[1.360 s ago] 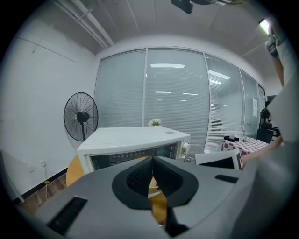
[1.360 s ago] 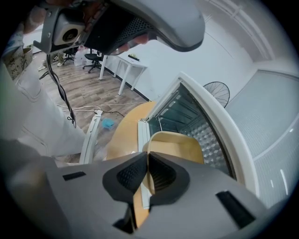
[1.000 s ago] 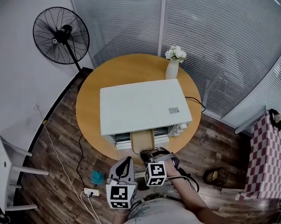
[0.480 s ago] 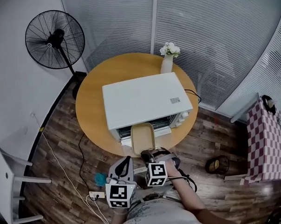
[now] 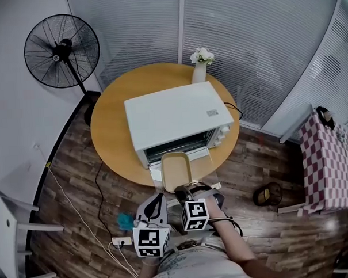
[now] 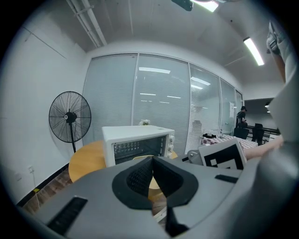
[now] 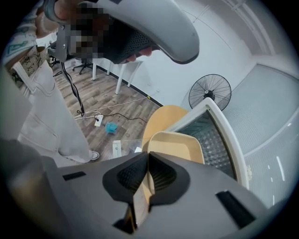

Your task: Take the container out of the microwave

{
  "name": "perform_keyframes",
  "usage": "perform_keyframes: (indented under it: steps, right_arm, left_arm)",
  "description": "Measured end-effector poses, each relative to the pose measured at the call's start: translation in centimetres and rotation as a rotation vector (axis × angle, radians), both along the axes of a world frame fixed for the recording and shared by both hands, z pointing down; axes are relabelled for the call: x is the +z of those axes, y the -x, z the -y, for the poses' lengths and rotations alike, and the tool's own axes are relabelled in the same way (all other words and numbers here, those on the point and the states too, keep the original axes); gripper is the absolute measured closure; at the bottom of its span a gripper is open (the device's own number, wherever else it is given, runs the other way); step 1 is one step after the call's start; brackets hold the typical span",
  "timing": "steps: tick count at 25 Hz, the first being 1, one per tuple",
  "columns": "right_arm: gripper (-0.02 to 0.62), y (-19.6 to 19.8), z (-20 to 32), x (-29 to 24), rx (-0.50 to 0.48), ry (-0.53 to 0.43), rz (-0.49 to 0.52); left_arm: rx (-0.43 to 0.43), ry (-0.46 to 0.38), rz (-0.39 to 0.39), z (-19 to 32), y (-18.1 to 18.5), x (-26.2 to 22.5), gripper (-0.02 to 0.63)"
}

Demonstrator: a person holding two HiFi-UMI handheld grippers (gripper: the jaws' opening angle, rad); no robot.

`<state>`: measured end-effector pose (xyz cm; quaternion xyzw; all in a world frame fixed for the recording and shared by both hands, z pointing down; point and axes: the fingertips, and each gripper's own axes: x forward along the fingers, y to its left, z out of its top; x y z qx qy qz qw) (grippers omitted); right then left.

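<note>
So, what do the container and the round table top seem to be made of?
The container: probably plastic, matte and beige, with a thin even rim and rounded corners; the exact material stays open. The table top: wood or wood-look laminate, smooth and warm tan, with no grain that I can make out.

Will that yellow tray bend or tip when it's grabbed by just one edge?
Probably stiff: the container juts flat from the right gripper with no sag. Its thin, shallow walls suggest it is light. It may tilt, since only its near rim is pinched.
</note>
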<state>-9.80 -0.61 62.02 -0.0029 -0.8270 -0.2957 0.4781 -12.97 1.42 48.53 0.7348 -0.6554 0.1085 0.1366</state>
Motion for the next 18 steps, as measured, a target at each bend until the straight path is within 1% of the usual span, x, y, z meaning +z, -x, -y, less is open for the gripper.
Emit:
perform_keyframes:
  steps: [3,6,10,13,18]
  right_arm:
    - [0.588,-0.2,-1.5,-0.2,0.01,-0.001,-0.001]
    - [0.588,-0.5,-3.3,-0.3,0.018,0.019,0.008]
    - [0.588,-1.0,-5.2,0.4,0.025,-0.002,-0.01]
    - [0.588,-1.5,-6.6,0.7,0.033,0.025,-0.014]
    - [0.588,-2.2,-7.3,0.7,0.052,0.02,-0.013]
  left_arm:
    - [0.023,0.017,-0.004,-1.5,-0.3,0.6,0.592]
    - [0.044,0.023,0.0,-2.8,-0.4,0.9,0.592]
    - [0.077,0.025,0.007,-4.1,-0.7,0.9,0.592]
    - [0.096,0.025,0.008,-4.8,-1.0,1.2,0.592]
    - [0.12,0.033,0.019,-5.7,-1.5,1.7,0.592]
